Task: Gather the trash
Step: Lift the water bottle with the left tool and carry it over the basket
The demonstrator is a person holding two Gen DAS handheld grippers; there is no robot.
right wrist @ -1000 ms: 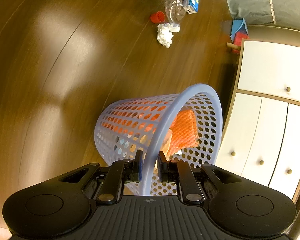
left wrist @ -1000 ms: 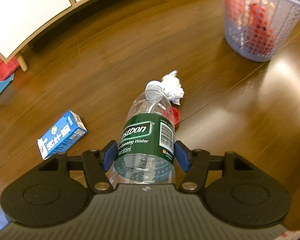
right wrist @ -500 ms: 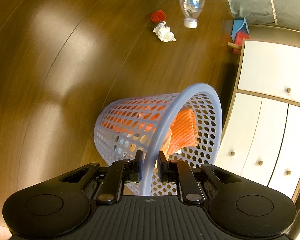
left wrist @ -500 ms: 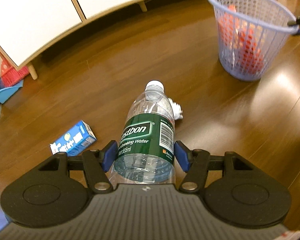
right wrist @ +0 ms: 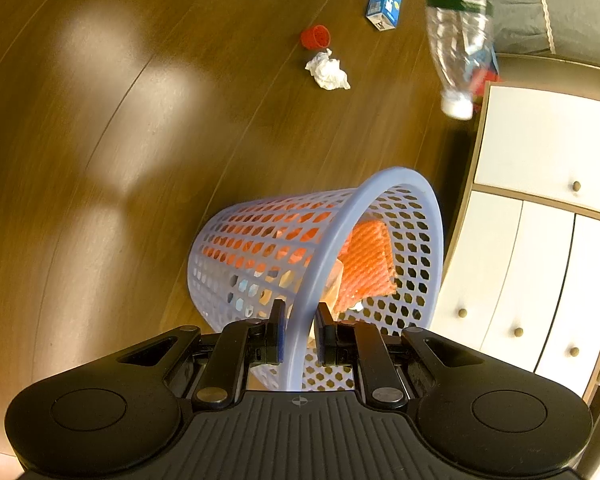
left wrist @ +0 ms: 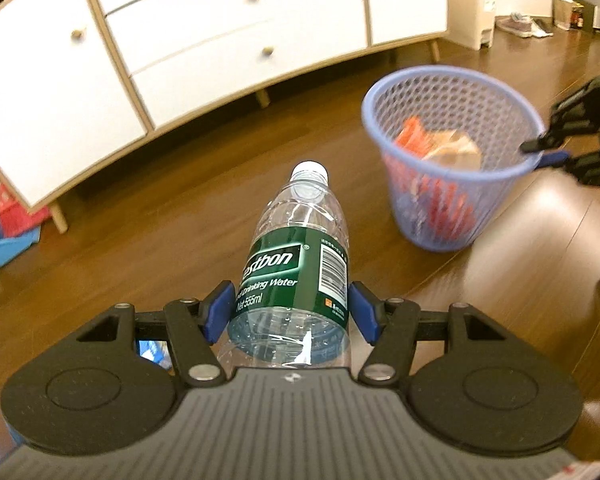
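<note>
Left wrist view: left tongs (left wrist: 292, 312) pinching the water bottle (left wrist: 296, 264) around its green label, blue pads pressed to both sides, cap pointing forward and away. Lifted clear of the wooden floor (left wrist: 140, 232) now, where a second ago lying low beside the crumpled tissue and the red cap; both gone from this view, the blue carton glimpsed only as a sliver under the tongs. White cabinet (left wrist: 220, 40) risen into frame, and the lilac basket (left wrist: 448, 152) swung nearer and more central, off to the right of the bottle, orange wrappers already inside. Right tongs (left wrist: 548, 148) seen there at the basket's far rim. Right wrist view: right tongs (right wrist: 299, 336) pressed together on the basket rim (right wrist: 380, 184), basket tipped with its mouth open, unchanged over the last second. Bottle (right wrist: 458, 44) now hanging in the air at upper right, cap down, well apart from the basket. Left on the floor: milk carton (right wrist: 385, 4), red cap (right wrist: 315, 37), crumpled tissue (right wrist: 328, 73). Judged: pickup done, carry under way; next, bottle brought over the basket mouth and released, three pieces of trash to follow.
</note>
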